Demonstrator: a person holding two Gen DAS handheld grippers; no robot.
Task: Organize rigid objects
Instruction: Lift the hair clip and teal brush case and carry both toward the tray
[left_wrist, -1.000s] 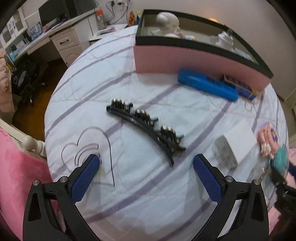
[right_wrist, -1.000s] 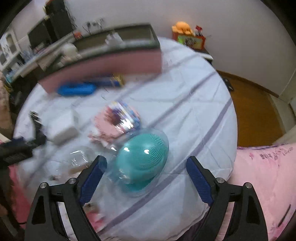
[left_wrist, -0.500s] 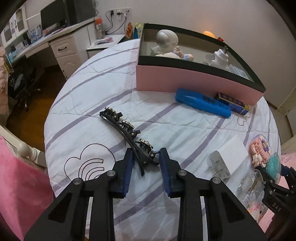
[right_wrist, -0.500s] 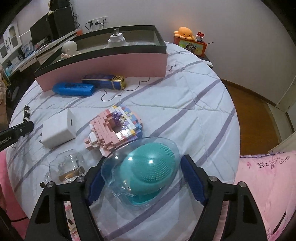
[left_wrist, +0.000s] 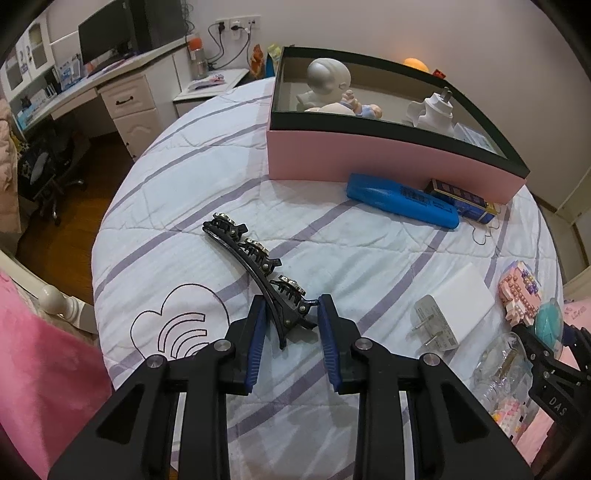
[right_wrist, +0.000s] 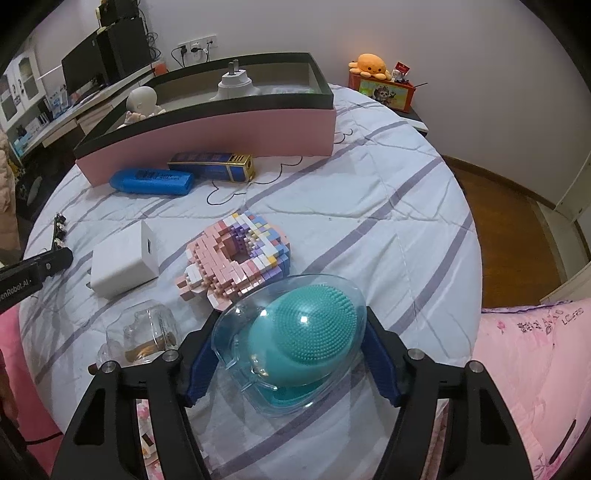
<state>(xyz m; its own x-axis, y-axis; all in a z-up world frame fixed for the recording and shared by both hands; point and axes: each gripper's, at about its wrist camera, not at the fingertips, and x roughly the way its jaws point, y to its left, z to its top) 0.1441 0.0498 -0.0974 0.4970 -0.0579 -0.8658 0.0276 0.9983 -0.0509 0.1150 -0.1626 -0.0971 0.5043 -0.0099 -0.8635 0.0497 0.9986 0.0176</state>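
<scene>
The left gripper (left_wrist: 289, 325) is closed around the near end of the black hair clip (left_wrist: 255, 273), its blue pads (left_wrist: 256, 341) flanking the pinch lever. Whether both pads actually press the clip cannot be told from the left wrist view, since a small gap seems to show on the right side. The clip lies on the striped bedspread (left_wrist: 332, 240) toward its left edge, running diagonally away from the gripper.

The right gripper (right_wrist: 290, 347) has its fingers pressed against the sides of the clear case holding the teal silicone brush (right_wrist: 306, 332), near the front edge of the bed.

The likely step is to lift both items and carry them to the pink box (left_wrist: 369, 155) at the far side. For the clip, a firm squeeze on the thick hinged end would serve best (the thin curved spine would likely twist out). The rounded, slick case may slip, so a level lift seems wise.

Between the grippers and the box lie the white charger (right_wrist: 123, 258), the pink brick model (right_wrist: 236, 258), a small glass jar (right_wrist: 147, 332), the blue case (left_wrist: 402, 203) and the dark blue carton (right_wrist: 212, 166). The last two sit just beside the box's front wall, so carried items should pass above them and clear the black rim.
</scene>
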